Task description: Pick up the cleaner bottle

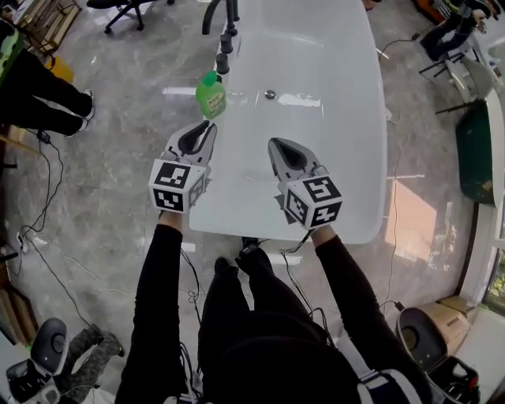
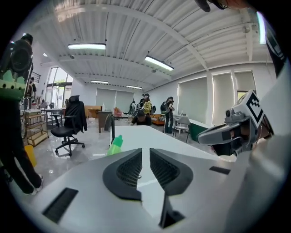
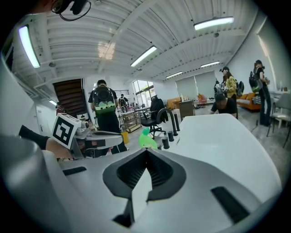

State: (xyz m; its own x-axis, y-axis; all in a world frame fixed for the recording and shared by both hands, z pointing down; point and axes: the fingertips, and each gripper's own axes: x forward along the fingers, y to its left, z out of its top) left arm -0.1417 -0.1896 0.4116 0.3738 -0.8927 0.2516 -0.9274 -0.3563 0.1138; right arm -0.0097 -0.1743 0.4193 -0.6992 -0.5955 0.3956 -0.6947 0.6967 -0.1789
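Note:
The cleaner bottle [image 1: 211, 95], green with a green cap, stands upright at the left edge of the white table [image 1: 331, 173]. My left gripper [image 1: 210, 128] hovers just short of it, its tips pointing at the bottle. In the left gripper view the jaws [image 2: 145, 151] stand a narrow slit apart with nothing between them, and the bottle [image 2: 116, 144] shows ahead, slightly left. My right gripper [image 1: 274, 144] is over the table's near middle, to the right of the bottle. Its jaws [image 3: 146, 149] meet at the tips, empty, with the bottle [image 3: 146, 140] beyond them.
Several small black cylinders [image 1: 225, 47] line the table's left edge beyond the bottle. A small round metal piece [image 1: 270, 95] lies mid-table. A person [image 1: 39, 95] stands to the left on the floor, near an office chair [image 1: 126, 12]. Cables trail across the floor.

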